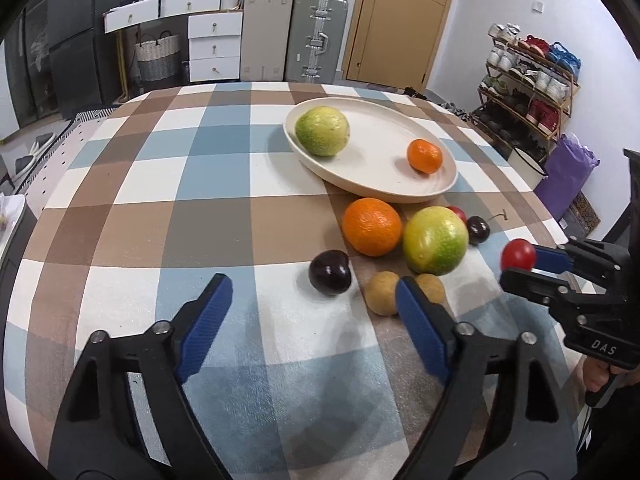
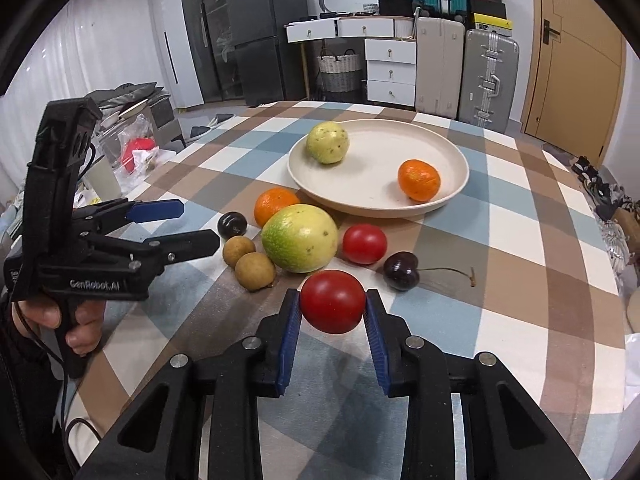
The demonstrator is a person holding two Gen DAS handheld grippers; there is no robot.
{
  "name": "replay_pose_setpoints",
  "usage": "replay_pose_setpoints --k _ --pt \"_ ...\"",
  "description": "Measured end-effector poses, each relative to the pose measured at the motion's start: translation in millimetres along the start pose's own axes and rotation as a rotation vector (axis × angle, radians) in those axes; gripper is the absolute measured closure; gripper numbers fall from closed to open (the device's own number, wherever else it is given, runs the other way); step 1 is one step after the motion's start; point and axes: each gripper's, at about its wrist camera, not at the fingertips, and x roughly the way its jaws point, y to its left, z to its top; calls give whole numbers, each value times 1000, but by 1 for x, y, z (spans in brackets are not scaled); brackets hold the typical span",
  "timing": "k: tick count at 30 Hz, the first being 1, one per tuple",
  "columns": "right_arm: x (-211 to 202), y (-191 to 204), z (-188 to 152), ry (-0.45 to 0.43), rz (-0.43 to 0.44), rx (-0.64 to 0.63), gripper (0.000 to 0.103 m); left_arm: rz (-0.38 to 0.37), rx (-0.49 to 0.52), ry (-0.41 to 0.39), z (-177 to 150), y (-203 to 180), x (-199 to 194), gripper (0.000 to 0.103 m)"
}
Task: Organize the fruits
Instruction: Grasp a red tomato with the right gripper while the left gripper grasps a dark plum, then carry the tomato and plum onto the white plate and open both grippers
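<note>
Low in frame, the right tongs (image 2: 333,307) pinch a light, soft-skinned, probably bruisable cherry tomato (image 2: 332,306) across its middle, while the left tongs (image 1: 312,300) gape wide.

Checked tablecloth (image 2: 520,240) is showing a matt, woven cloth surface. Plate (image 2: 452,160) is appearing matt cream, with fine ridges. Red tomato (image 2: 332,306) is reflecting light, skin smooth and glossy. Dark cherry (image 1: 330,272) is looking glossy too. Orange (image 1: 372,226) is showing dimpled peel. Right gripper (image 2: 332,312) pads are looking like ribbed blue plastic, frame matt black with metal bolts.
</note>
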Motion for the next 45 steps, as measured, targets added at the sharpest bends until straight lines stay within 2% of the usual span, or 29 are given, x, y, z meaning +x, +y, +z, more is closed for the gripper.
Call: replay_pose_setpoints --k 1,7,17,24,27,36,45 --pt "0 -2 0 1 0 4 71 4 -3 9 1 1 3 32" --pt "3 -11 -1 6 -5 23 71 -1 -46 24 7 11 11 41" --pt "7 -19 0 11 -6 40 71 -7 -51 25 15 8 18 45" --pt "5 -23 -1 5 -12 47 71 -58 -43 90 16 2 30 72" --pt "4 -24 -1 3 -12 50 71 -67 -32 76 14 0 28 81" --pt "3 -25 -1 2 -13 52 71 -63 -8 42 15 -8 19 81" --pt "-3 -25 3 -29 0 52 71 -45 45 -45 23 -22 -9 81"
